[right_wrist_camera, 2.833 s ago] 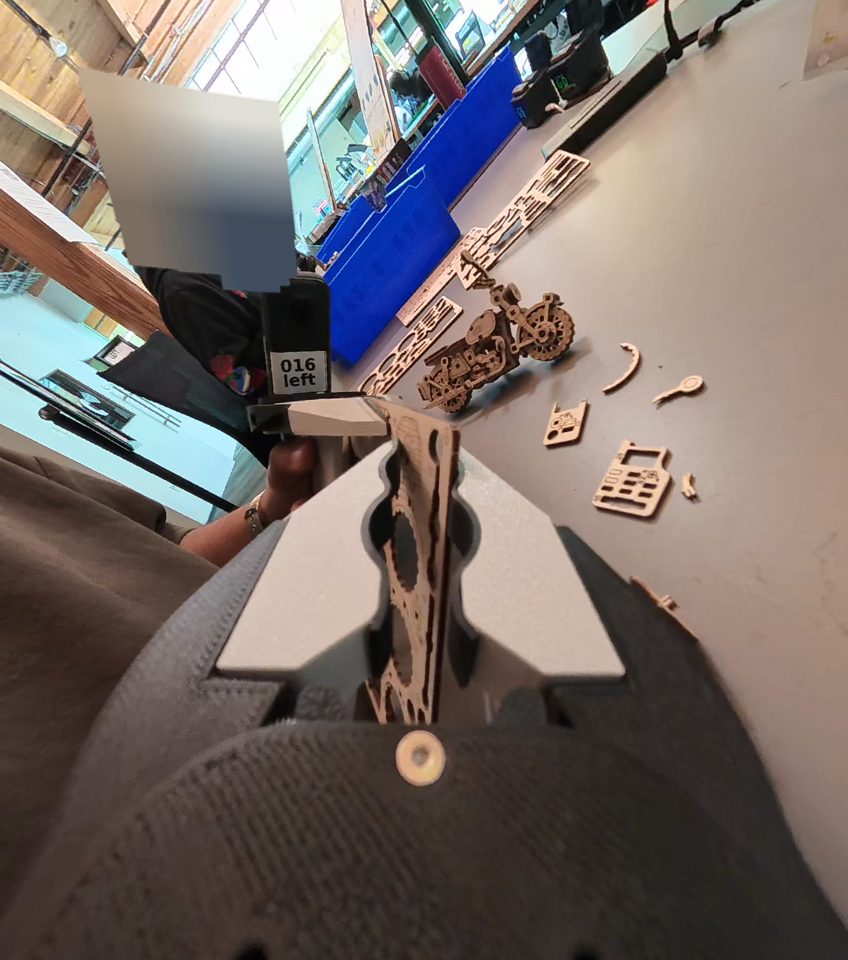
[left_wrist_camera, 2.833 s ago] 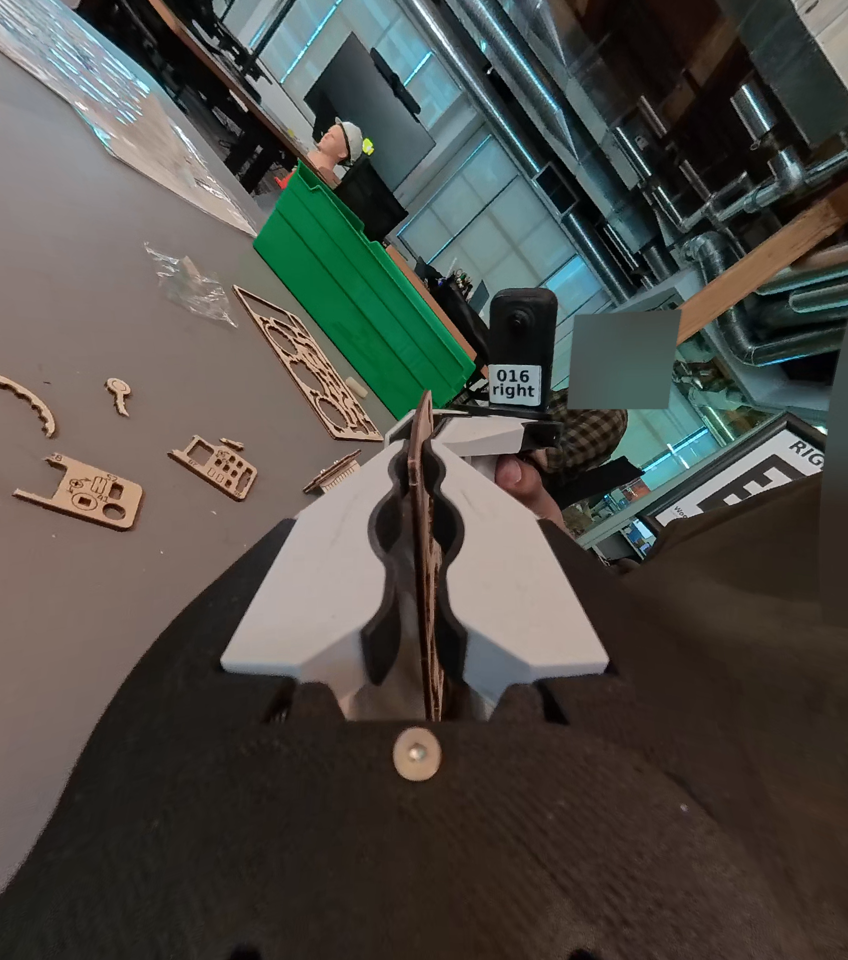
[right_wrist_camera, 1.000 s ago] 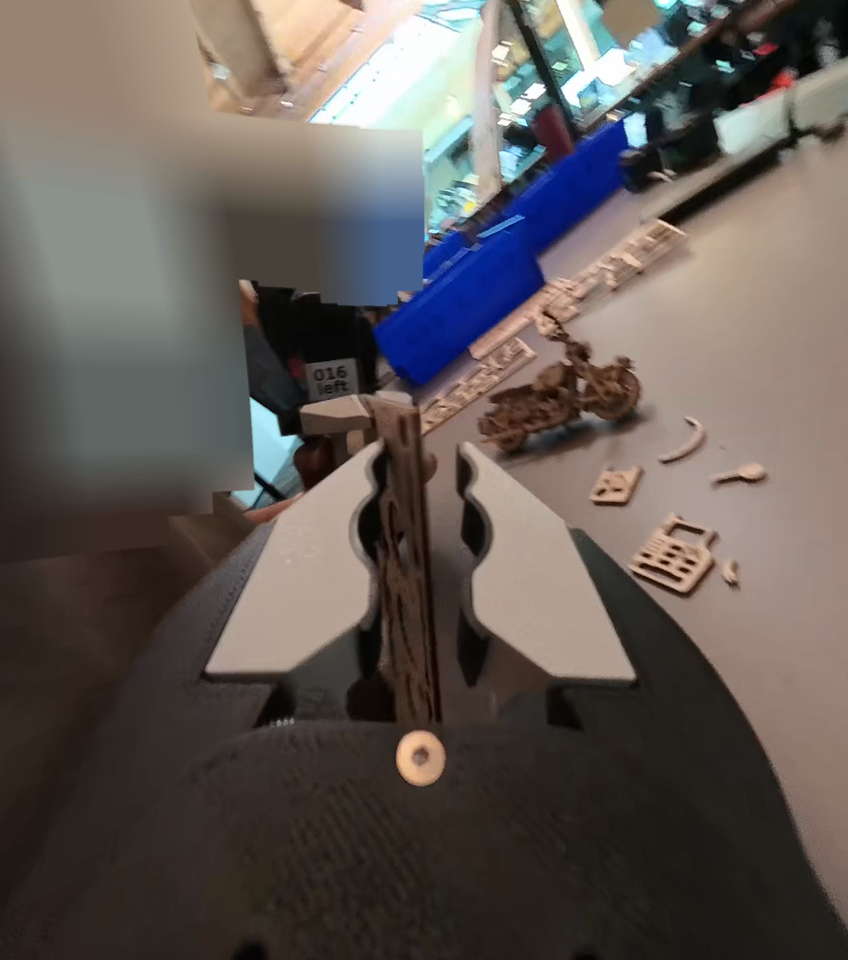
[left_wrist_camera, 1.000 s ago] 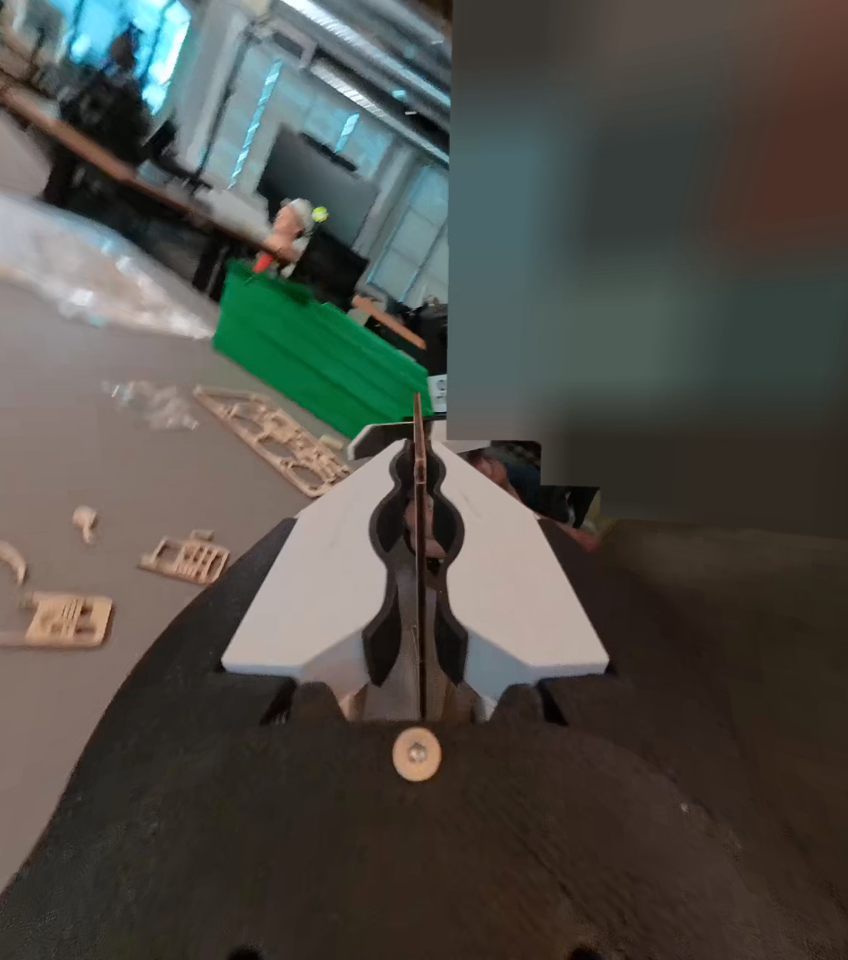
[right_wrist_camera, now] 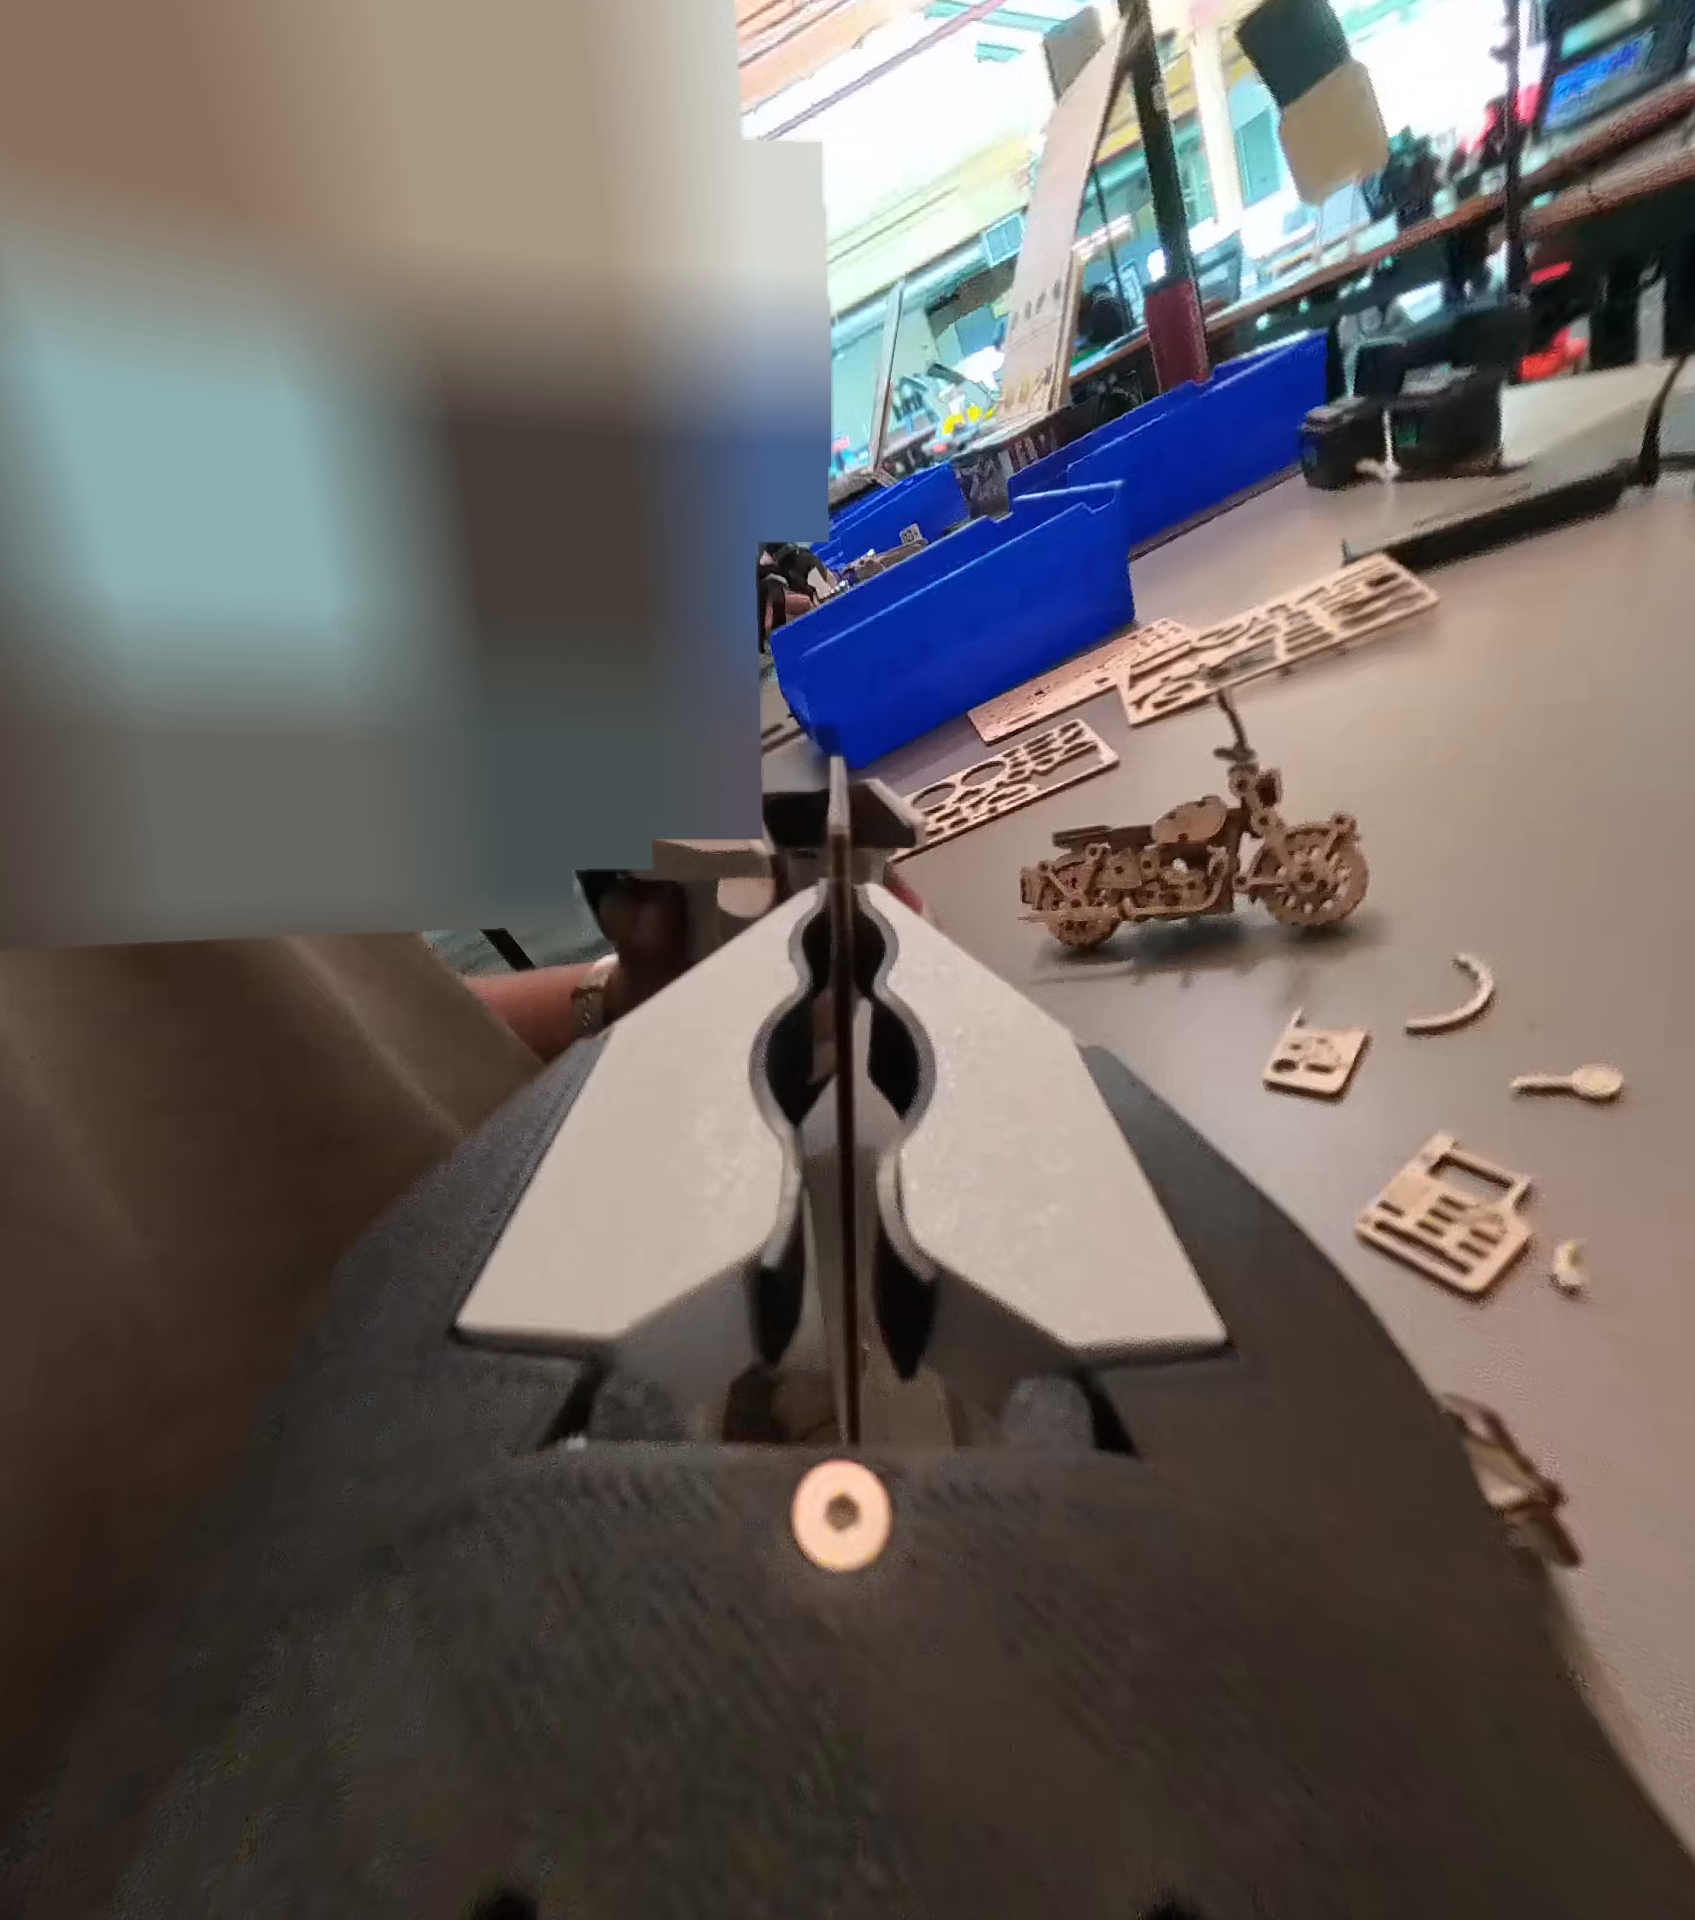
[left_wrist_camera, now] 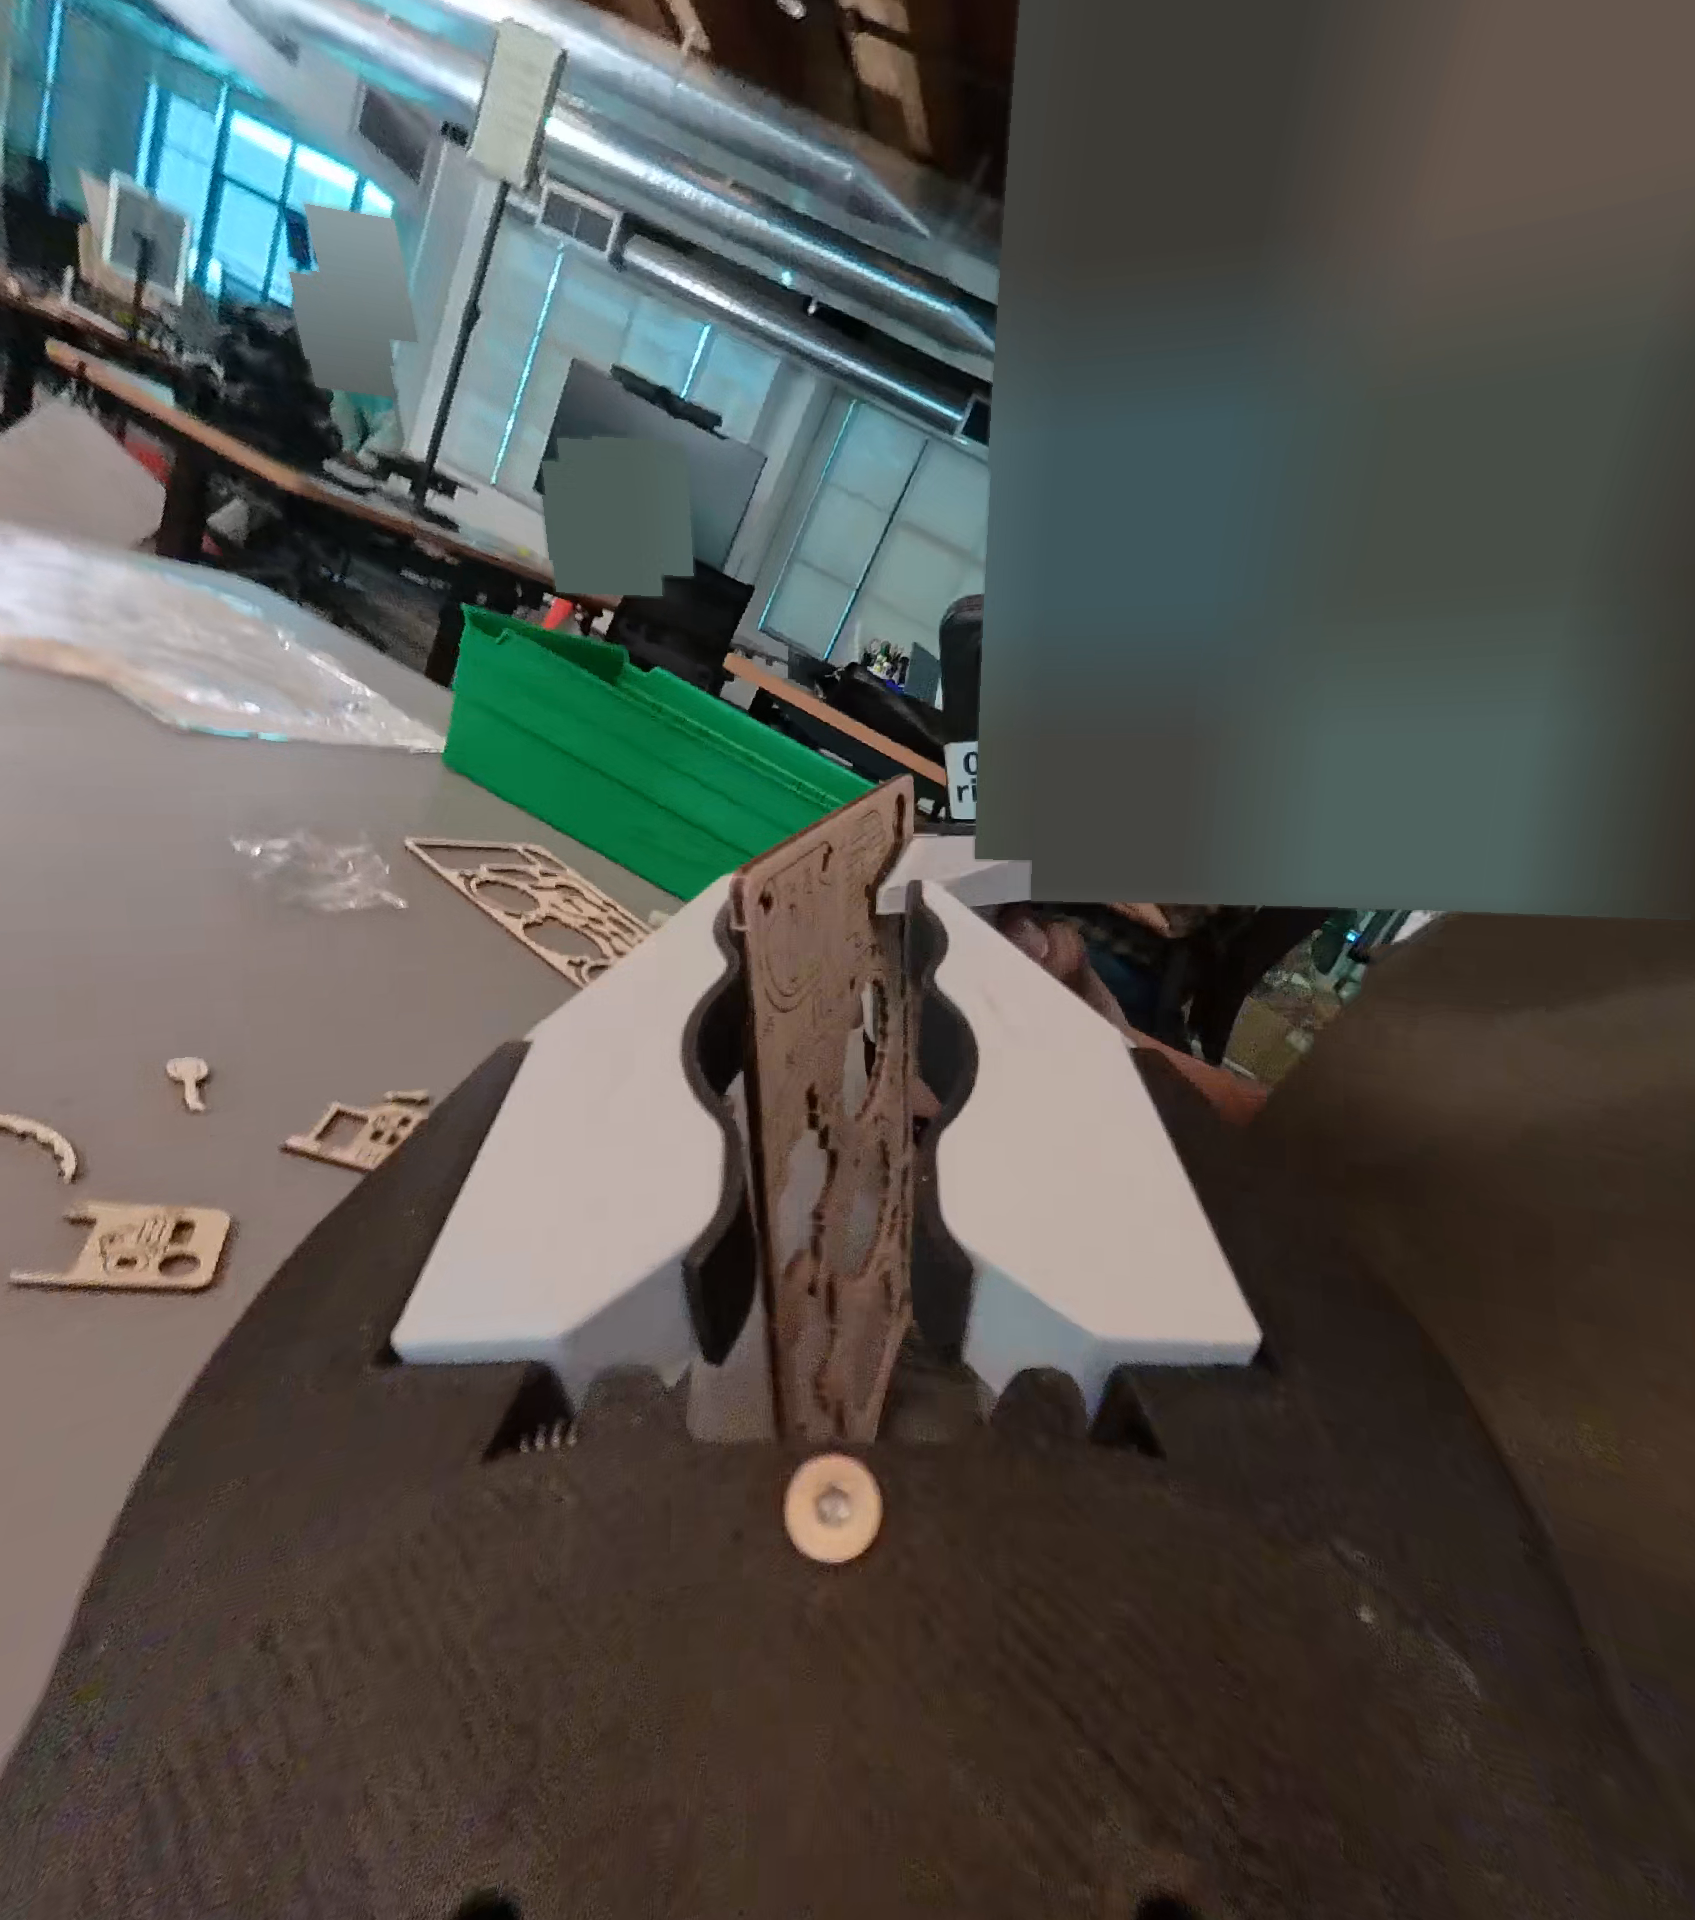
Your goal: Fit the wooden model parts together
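A thin brown laser-cut wooden sheet [left_wrist_camera: 827,1091] stands between the fingers of my left gripper [left_wrist_camera: 822,899], turned so its face shows. The left jaws stand apart, with dark gaps beside the sheet. In the right wrist view the same sheet [right_wrist_camera: 844,1143] shows edge-on, and my right gripper [right_wrist_camera: 840,894] is shut on it. Both grippers face each other above the grey table [left_wrist_camera: 95,987]. A built wooden motorcycle [right_wrist_camera: 1196,873] stands on the table to the right. Loose cut parts [right_wrist_camera: 1445,1210] lie near it and show in the left wrist view [left_wrist_camera: 126,1247].
A green bin [left_wrist_camera: 635,758] and a punched-out wooden sheet [left_wrist_camera: 536,920] lie ahead on the left, with crumpled plastic [left_wrist_camera: 323,868]. A blue bin [right_wrist_camera: 947,634] and more part sheets [right_wrist_camera: 1279,634] lie behind the motorcycle. The person's brown sleeve [right_wrist_camera: 147,1195] fills the left. Left and right tips are no more than a few centimetres apart. The built wooden motorcycle [right_wrist_camera: 1196,873] is about 20 centimeters from both grippers' fingertips.
A second ago the left gripper was shut on the sheet and the right stood open around it. Now the right is shut on it and the left has opened. The sheet has turned in the left view.
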A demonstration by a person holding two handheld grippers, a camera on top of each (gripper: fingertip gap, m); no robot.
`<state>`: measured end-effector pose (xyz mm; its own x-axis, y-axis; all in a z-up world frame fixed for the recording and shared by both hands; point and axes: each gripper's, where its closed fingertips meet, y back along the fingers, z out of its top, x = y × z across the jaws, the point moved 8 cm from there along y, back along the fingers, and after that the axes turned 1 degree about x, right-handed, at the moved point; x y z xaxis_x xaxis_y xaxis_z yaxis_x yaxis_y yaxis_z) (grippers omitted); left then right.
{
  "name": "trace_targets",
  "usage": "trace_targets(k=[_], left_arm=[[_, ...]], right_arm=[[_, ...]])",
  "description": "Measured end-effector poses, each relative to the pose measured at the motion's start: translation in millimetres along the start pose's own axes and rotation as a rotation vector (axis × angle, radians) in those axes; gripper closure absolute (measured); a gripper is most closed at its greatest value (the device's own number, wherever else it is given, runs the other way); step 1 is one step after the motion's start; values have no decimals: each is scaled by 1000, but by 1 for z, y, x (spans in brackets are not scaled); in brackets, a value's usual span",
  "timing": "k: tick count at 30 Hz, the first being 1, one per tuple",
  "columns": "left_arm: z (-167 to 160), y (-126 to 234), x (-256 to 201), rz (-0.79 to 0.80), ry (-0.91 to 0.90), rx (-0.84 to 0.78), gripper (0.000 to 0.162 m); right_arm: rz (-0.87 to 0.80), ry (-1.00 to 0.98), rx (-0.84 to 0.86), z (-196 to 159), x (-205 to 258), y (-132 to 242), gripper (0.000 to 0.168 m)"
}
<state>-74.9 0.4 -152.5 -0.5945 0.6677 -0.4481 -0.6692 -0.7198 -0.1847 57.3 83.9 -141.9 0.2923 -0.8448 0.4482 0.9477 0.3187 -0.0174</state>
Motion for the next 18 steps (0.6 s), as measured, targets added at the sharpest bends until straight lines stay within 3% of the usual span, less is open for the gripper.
trace_targets(k=[4,9,18], left_arm=[[-6,-1,10,54,81,38,151],[-11,-3,15,-3,229,70,162],[-22,-12,18,75,171,140,162]], right_arm=[[-7,-129,4,-6,-9,0,168],[-68,-148,18,-11,-17,3,163],[-172,-109,40,-16,-26,7,152]])
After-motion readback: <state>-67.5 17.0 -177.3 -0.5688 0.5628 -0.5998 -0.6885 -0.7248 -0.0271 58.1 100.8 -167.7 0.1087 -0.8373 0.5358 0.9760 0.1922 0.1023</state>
